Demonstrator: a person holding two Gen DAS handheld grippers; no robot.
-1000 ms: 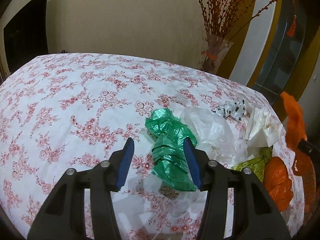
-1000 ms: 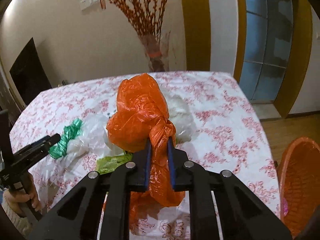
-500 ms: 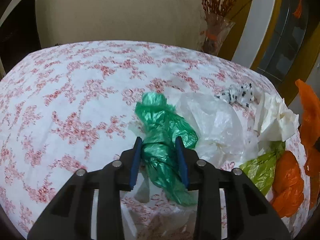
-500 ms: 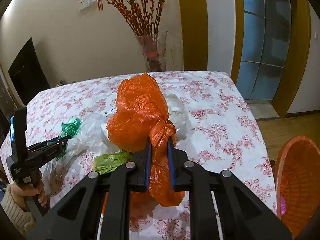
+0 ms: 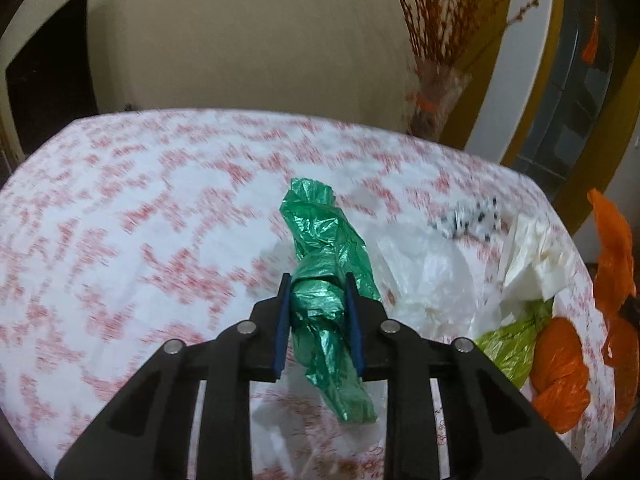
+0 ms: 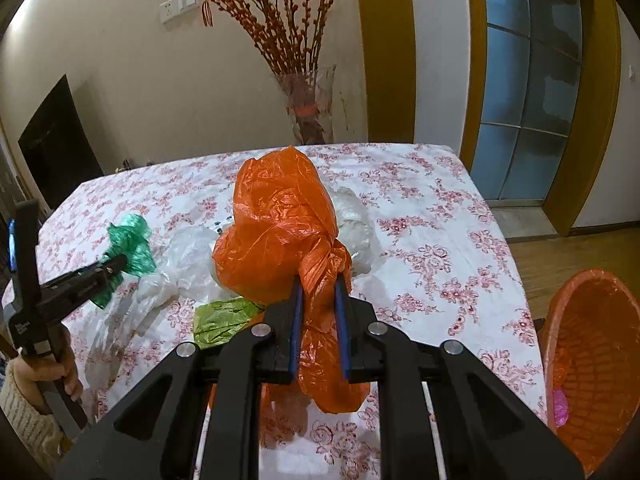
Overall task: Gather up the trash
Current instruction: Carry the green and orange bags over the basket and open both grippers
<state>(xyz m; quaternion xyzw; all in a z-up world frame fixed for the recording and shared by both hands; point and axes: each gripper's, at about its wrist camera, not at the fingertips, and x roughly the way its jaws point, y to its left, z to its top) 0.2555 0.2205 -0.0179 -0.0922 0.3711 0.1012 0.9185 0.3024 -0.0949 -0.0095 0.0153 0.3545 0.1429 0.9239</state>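
Note:
In the left wrist view a crumpled green plastic bag (image 5: 326,280) sits between the blue pads of my left gripper (image 5: 316,286); the jaws are closing and press on it, and the bag hangs a little above the floral tablecloth (image 5: 120,220). From the right wrist camera my right gripper (image 6: 318,284) is shut on a knotted orange plastic bag (image 6: 280,236), held above the table. The same view shows the left gripper (image 6: 114,264) and its green bag (image 6: 130,242) at the left.
Clear plastic bags (image 5: 428,276), white paper (image 5: 536,252), a lime-green wrapper (image 5: 508,340), an orange bag (image 5: 560,360) and a spotted scrap (image 5: 468,218) lie on the table. An orange basket (image 6: 588,360) stands on the floor at right. A vase of red branches (image 6: 306,108) stands behind the table.
My left gripper moved onto the green bag, closed on it and lifted it slightly. The right gripper kept still with the orange bag.

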